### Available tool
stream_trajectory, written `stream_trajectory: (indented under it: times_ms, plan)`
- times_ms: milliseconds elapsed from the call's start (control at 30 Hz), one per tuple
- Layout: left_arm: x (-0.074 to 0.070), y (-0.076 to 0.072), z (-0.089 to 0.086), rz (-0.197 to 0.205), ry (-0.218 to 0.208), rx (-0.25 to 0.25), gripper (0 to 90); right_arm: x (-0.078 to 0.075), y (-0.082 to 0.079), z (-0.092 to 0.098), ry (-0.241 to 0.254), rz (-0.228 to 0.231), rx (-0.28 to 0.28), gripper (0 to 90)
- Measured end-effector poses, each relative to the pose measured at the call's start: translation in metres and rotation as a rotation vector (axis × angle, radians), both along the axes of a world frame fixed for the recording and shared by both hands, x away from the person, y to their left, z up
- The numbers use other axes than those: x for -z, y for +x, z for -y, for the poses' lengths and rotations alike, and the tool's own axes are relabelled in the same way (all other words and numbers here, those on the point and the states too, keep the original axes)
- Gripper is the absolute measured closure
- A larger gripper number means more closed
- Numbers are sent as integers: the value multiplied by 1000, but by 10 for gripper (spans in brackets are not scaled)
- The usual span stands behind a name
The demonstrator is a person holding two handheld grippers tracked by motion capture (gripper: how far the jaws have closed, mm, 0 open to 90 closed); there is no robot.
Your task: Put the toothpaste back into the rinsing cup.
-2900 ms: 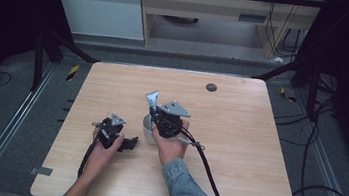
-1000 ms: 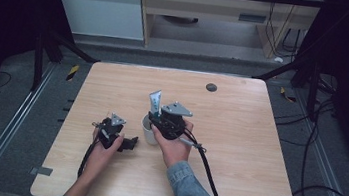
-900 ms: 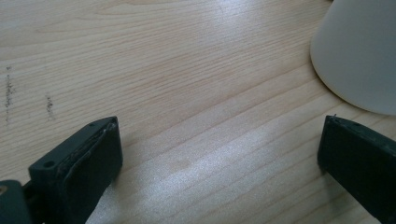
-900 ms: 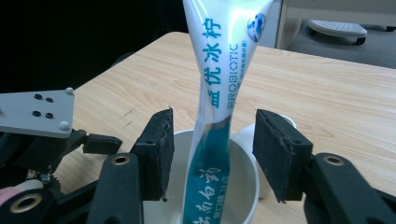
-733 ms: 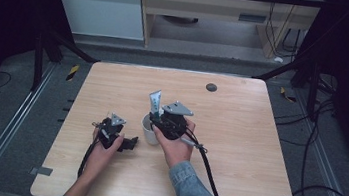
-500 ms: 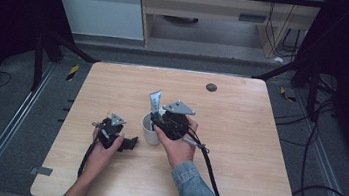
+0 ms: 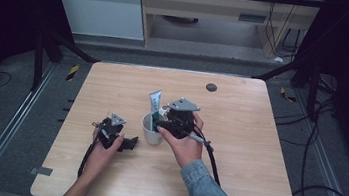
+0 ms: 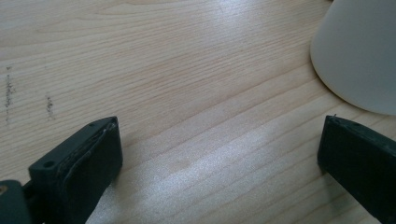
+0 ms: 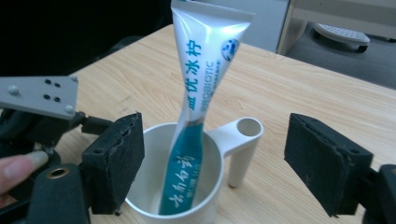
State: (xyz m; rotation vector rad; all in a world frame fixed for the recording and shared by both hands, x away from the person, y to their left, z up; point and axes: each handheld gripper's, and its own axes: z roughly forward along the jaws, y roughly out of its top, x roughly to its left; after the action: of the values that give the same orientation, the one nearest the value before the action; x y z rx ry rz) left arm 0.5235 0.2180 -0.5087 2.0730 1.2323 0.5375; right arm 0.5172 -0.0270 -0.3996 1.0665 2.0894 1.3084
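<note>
Pale wood-grain table (image 7: 256,153): smooth white cup (image 7: 151,130) near centre holds upright glossy toothpaste tube (image 9: 201,93). Right gripper (image 7: 159,123), at cup's 3 o'clock, just opened, empty; left gripper (image 8: 219,154) wide, empty.

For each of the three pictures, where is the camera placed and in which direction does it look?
High view: above the person's side, facing forward and down on the table; both forearms enter.
Left gripper view: on the left claw, facing the tabletop and white cup.
Right gripper view: on the right claw, facing the toothpaste tube in the cup.
All share the cup.
</note>
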Motion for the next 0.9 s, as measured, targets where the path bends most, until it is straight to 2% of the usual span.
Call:
stream_trajectory:
  times_ms: [200, 267, 533, 900]
  plan:
    - [0, 0, 0, -2, 5, 3, 0, -2, 1, 8, -55, 3, -29, 130]
    - [0, 0, 0, -2, 5, 4, 0, -2, 1, 11, -87, 8, -53, 112]
    - [0, 0, 0, -2, 6, 4, 0, -4, 2, 17, -116, 2, -92, 96]
    - [0, 0, 0, -2, 5, 3, 0, -6, 4, 35, -141, -10, -60, 118]
